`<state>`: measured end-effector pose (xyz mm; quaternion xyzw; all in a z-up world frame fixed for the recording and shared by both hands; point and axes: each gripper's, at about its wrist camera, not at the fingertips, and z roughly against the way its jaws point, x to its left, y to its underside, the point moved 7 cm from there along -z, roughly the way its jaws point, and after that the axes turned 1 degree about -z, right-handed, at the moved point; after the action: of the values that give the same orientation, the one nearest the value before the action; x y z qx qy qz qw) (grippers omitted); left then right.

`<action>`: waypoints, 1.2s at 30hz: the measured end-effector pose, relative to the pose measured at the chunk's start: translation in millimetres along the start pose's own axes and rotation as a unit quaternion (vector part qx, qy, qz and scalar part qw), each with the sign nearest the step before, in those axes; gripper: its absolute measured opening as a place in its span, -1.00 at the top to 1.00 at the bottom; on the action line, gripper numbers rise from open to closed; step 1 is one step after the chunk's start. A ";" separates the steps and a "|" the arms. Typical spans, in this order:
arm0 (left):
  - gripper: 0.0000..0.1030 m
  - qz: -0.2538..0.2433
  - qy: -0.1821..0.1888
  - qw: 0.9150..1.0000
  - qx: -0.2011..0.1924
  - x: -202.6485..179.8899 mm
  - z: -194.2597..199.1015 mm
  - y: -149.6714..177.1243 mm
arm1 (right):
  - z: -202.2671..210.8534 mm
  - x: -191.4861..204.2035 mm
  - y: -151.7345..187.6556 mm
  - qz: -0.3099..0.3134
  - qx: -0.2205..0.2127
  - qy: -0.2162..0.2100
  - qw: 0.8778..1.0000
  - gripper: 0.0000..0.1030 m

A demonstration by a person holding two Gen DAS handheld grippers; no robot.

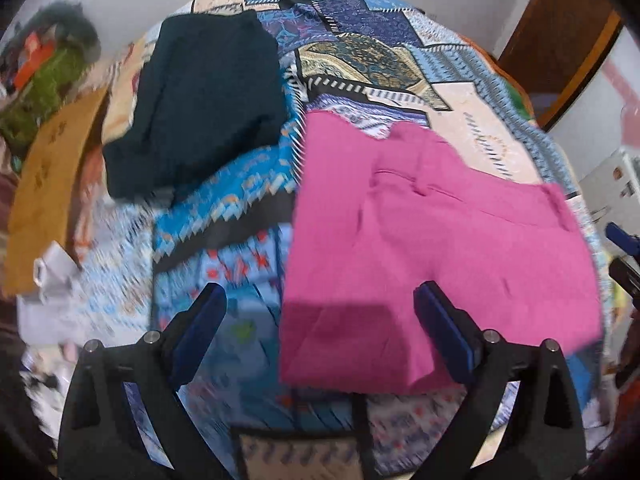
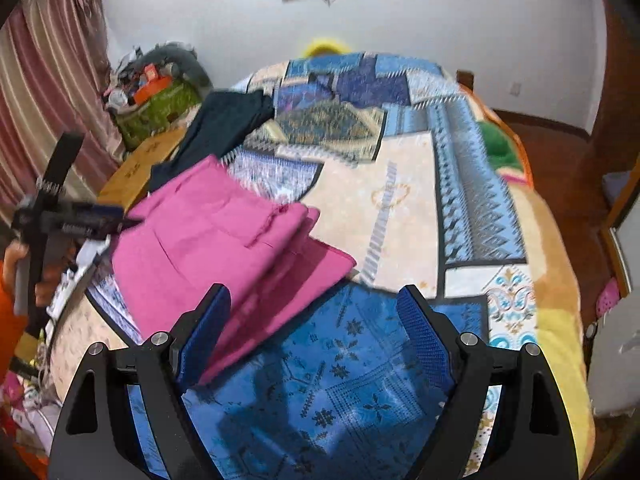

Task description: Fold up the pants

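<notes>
Left fingers: the left gripper point(image 1: 320, 300) has its two blue-padded fingers point(image 1: 200, 332) spread wide apart with nothing between them; it hangs above the near edge of the bed.
Right fingers: the right gripper point(image 2: 314, 300) also has its fingers point(image 2: 424, 340) wide apart and empty, above the blue part of the bedspread.
Pants: the pink pants point(image 1: 432, 248) lie folded into a compact stack on the bedspread, layered edges showing at one side; in the left wrist view the right finger overlaps their near edge, though contact cannot be told.
Pants from the right view: the same pink stack point(image 2: 216, 240) lies to the left of the right gripper, its near corner just beside the left finger.
Other gripper in view: the left gripper point(image 2: 128, 222) appears at the far left edge of the right wrist view, beside the pants.
Dark garment: a folded dark garment point(image 1: 200, 100) lies farther back and left of the pants, apart from them.
Bed: a patchwork bedspread point(image 1: 360, 56) in blue, cream and navy covers the bed.
Beside the bed: a brown wooden surface point(image 1: 52, 184) stands at the left edge.
</notes>
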<state>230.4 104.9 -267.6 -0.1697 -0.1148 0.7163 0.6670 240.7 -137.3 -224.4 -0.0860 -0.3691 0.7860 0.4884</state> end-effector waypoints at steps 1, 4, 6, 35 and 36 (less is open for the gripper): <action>-0.89 0.011 0.015 1.000 0.000 -3.2 2.9 6.4 | 2.1 0.8 -1.9 -0.002 -0.005 -0.001 1.000 -0.61; -0.89 0.016 0.046 0.999 0.000 -14.8 8.8 18.2 | 7.0 8.0 -8.5 -0.006 -0.017 -0.010 1.000 -0.61; -0.89 0.011 0.050 0.999 -0.009 -21.5 13.2 22.3 | 3.7 16.4 -11.1 -0.002 -0.017 -0.021 1.000 -0.61; -0.50 -0.041 0.023 0.994 -0.103 -39.7 65.2 -26.1 | -37.2 51.5 -20.8 0.064 0.042 -0.065 0.995 -0.03; -0.50 -0.052 0.030 0.993 -0.099 -50.9 57.4 -33.4 | -40.8 53.8 -23.7 0.068 0.042 -0.067 0.995 -0.03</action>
<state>240.9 60.6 -197.4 -0.2498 -0.1736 0.6601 0.6868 250.3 -66.3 -225.6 -0.0375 -0.3612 0.8363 0.4107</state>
